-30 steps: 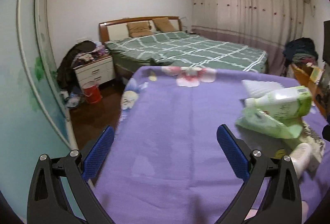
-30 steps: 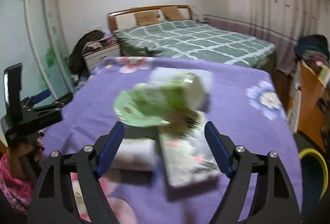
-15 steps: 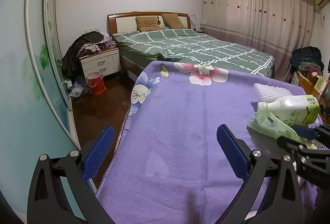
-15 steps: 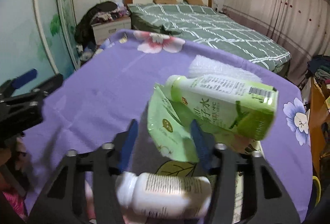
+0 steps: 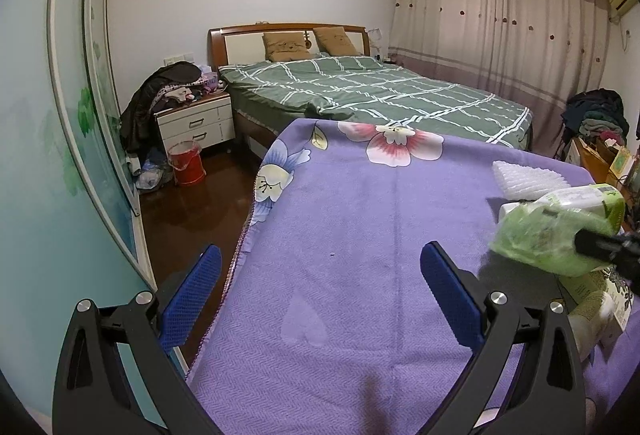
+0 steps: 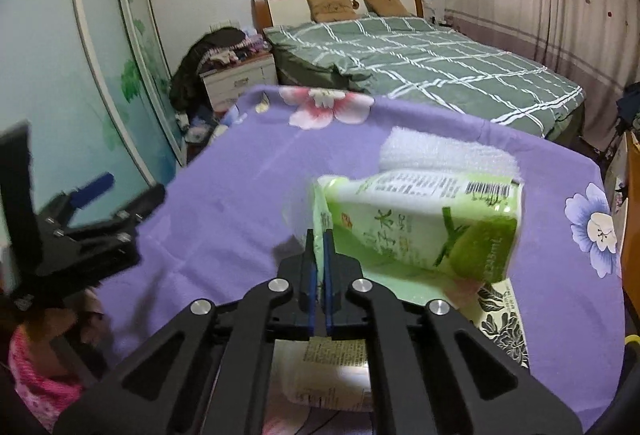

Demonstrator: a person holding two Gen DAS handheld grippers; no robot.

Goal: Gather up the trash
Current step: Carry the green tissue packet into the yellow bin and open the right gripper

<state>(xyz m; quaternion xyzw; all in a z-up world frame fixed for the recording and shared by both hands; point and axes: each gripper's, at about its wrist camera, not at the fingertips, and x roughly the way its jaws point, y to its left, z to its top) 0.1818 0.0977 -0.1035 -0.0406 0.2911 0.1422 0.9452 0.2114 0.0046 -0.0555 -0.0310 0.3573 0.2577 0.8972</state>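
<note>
On the left side, the left gripper (image 5: 320, 295) has its two blue fingers spread wide apart. It holds nothing and hangs over the purple blanket with big flowers (image 5: 340, 235), which covers a table. Nothing lies between its fingers but bare cloth.

Going right, the trash sits in a small pile near the right side of the blanket. The right gripper (image 6: 319, 247) has its blue fingers pressed tight together on the thin green plastic wrapper (image 6: 319, 219). It pinches the wrapper by one edge. The wrapper looks very light and floppy, so a pinch on the edge should be enough. It may be a bit slippery, so I think the squeeze needs to stay firm.

Just beside the wrapper, and touching it, is a green and white drink bottle lying on its side (image 6: 424, 223). It looks stiff, and probably light if it is empty. Its round body could roll, so holding it across the middle seems best.

Behind the bottle lies a white bumpy foam sheet (image 6: 444, 155). It looks soft and squashy and light.

Below the gripper is a white plastic bottle with small print (image 6: 336, 371), lying on its side next to a black and white patterned packet (image 6: 502, 319).
</note>
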